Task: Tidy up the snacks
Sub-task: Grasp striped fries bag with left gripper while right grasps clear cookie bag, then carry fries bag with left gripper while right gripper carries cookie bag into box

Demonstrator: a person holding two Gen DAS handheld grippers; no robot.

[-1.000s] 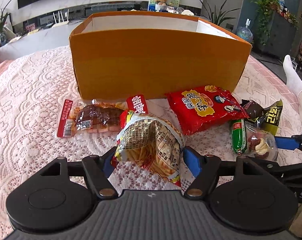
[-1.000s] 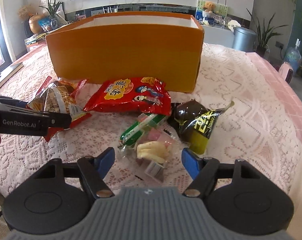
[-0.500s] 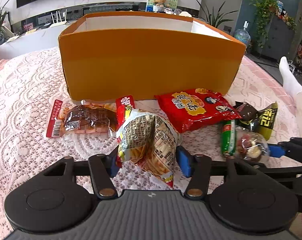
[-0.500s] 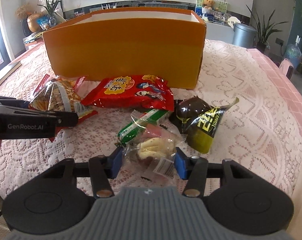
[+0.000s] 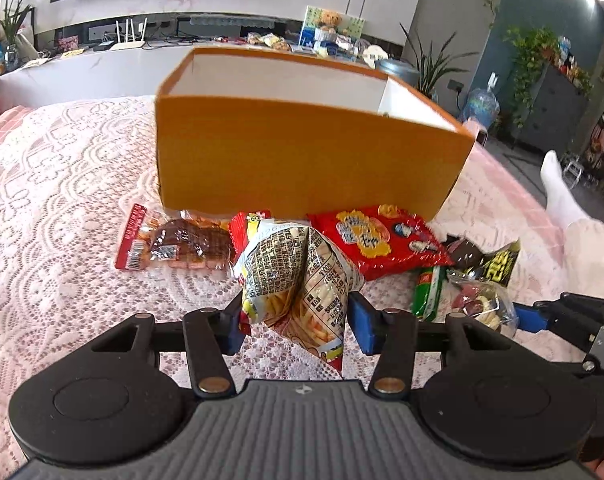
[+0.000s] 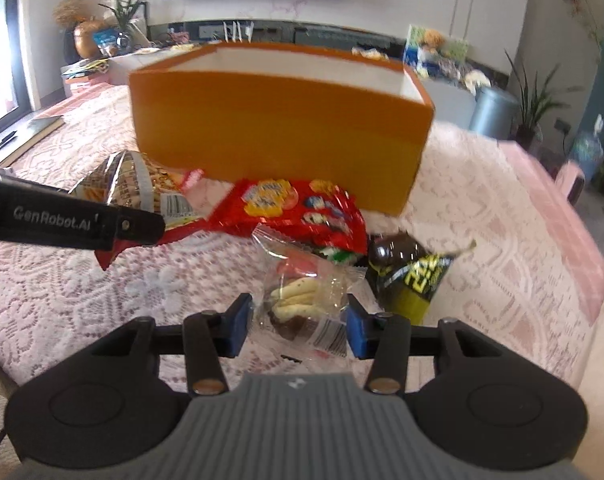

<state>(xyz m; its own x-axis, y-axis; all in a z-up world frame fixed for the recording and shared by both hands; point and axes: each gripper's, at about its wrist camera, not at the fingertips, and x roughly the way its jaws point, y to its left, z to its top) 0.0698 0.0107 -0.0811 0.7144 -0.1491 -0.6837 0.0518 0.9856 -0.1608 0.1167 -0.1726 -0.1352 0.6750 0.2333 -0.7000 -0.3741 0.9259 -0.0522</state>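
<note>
The left gripper [image 5: 295, 320] is closing, with both blue pads pressed against the fries bag [image 5: 302, 280], which stands tilted between them with its lower corner hanging clear of the lace tablecloth [image 5: 61, 208]. The right gripper [image 6: 297, 326] is also closing, its pads pressing on the clear mixed-snack packet [image 6: 302, 300]; the packet's crinkled upper end stands up ahead of the pads. In the left wrist view, the orange box [image 5: 302, 160] sits at 12 o'clock from the held bag, open at the top, with a white interior. At 10 o'clock from the bag lies the brown meat-snack packet [image 5: 181, 246], flat on the cloth just in front of the box wall. At 2 o'clock lies the red snack bag [image 5: 376, 240], also flat, its far edge near the box. In the right wrist view, the black-and-yellow packet [image 6: 414, 276] lies at 2 o'clock from the right gripper, just beside the clear packet. A green stick-shaped pack [image 5: 428, 288] lies between the red bag and the clear packet. A person's white-socked foot [image 5: 558, 188] shows at 3 o'clock in the left wrist view.
</note>
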